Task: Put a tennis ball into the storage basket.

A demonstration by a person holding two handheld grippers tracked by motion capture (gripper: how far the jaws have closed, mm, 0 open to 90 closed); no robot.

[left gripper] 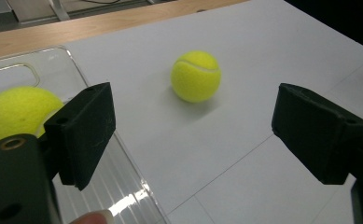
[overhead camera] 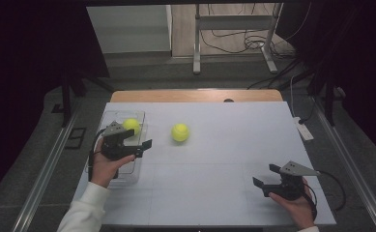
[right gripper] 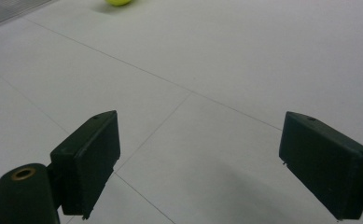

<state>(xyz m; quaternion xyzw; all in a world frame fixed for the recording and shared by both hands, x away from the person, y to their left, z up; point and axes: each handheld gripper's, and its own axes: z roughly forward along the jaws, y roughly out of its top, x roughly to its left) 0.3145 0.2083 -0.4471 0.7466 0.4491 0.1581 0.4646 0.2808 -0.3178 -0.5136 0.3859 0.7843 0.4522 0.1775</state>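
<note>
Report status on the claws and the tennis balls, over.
Left claw open over clear bin. Right claw open, empty. One ball in bin, one ball loose on table. Nothing in the way.

High view looks down from above; both gripper views sit low, sharing the tennis ball.

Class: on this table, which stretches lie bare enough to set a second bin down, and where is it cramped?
Bare: the wide stretch of white table between the loose tennis ball and the right gripper, plus the far right corner. Cramped: the left edge, where the clear bin holding a tennis ball sits under the left gripper.
</note>
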